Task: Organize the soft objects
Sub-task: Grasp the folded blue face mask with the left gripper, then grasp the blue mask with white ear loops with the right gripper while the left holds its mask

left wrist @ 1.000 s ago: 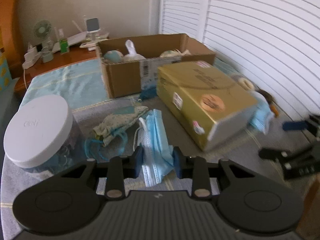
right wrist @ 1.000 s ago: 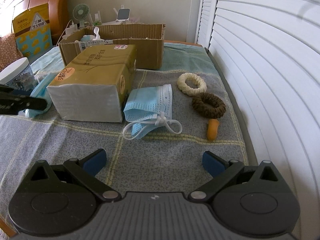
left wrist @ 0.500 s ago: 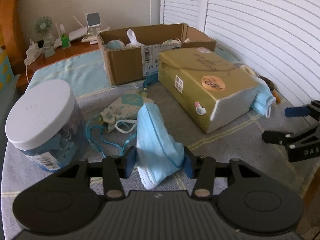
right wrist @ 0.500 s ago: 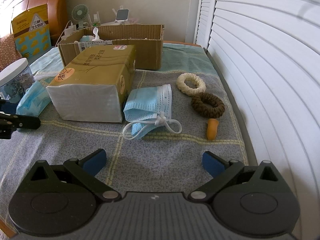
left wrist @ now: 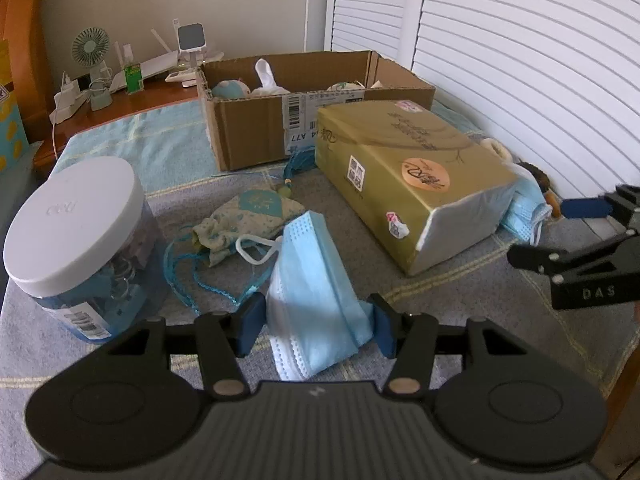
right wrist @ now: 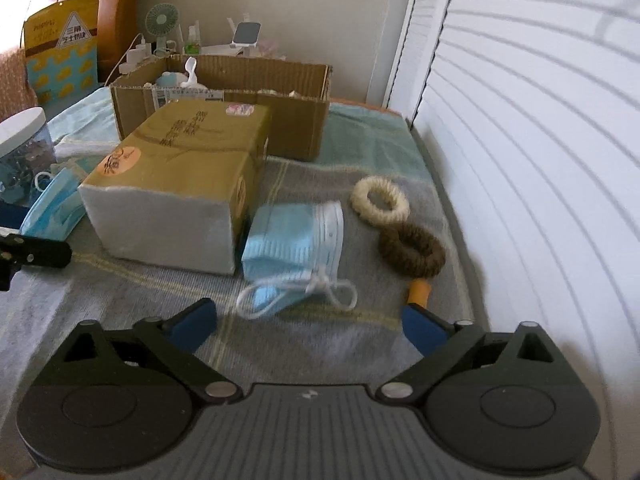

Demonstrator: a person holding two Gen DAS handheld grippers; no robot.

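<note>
Blue face mask (left wrist: 316,292) between left claw (left wrist: 316,320) pads

We saw a soft, pleated non-woven mask (left wrist: 316,280) on a coarse woven cloth (left wrist: 460,292). At two o'clock from it lay a tissue pack (left wrist: 404,168) in glossy gold film; at twelve o'clock, a matt corrugated cardboard box (left wrist: 256,132). At nine o'clock stood a clear plastic jar (left wrist: 80,240) with a smooth white lid. The scrunchies (right wrist: 380,200) looked fuzzy.
</note>
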